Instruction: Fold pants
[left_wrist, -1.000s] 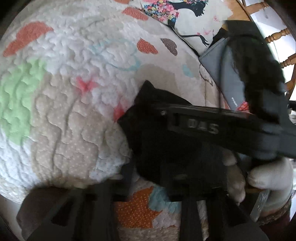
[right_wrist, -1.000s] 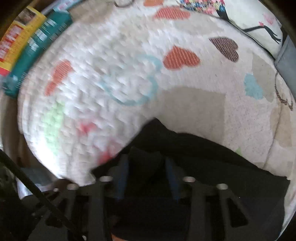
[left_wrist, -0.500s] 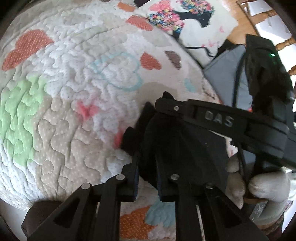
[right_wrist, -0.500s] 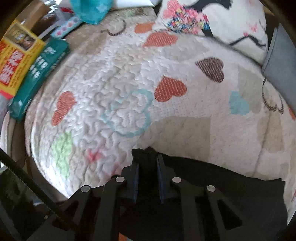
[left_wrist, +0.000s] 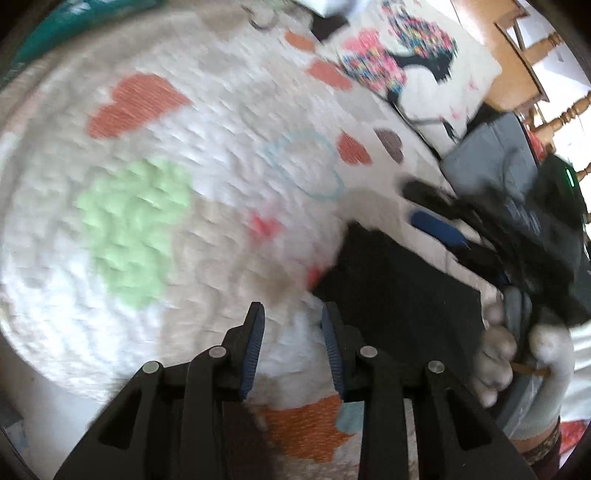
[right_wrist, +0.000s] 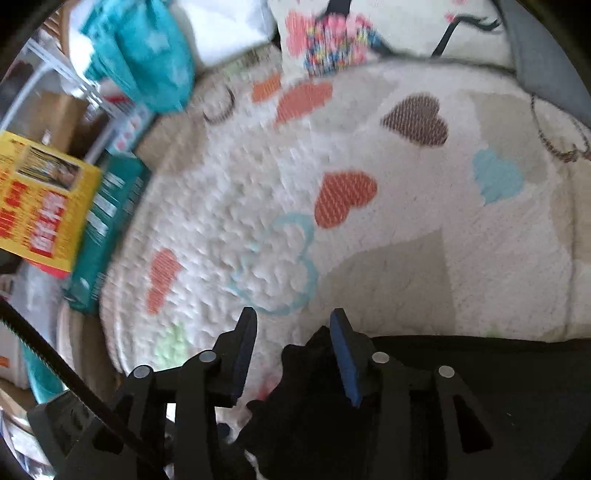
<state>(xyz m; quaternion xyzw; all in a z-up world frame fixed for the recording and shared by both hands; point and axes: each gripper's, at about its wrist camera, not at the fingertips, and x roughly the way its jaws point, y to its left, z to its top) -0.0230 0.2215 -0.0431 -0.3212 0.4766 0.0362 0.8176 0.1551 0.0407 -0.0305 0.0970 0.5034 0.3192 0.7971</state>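
The black pants (left_wrist: 399, 291) lie folded on the heart-patterned quilt (left_wrist: 207, 155), to the right in the left wrist view. My left gripper (left_wrist: 291, 314) is open and empty, just left of the pants' edge. In the right wrist view the pants (right_wrist: 461, 373) lie along the bottom right. My right gripper (right_wrist: 291, 321) is open, with a corner of the pants lying loose between the jaws. The right gripper also shows in the left wrist view (left_wrist: 439, 225), beyond the pants.
A printed pillow (left_wrist: 402, 70) and a grey cushion (left_wrist: 495, 162) sit at the quilt's far side. A yellow box (right_wrist: 40, 206), a teal box (right_wrist: 107, 229) and a teal cloth (right_wrist: 144, 51) lie off the quilt's left edge. Wooden chair legs (left_wrist: 546, 122) stand behind.
Both grippers were shut on the pants half a second ago; both have opened and let go. The pants now lie flat on the quilt, and both grippers have pulled back.
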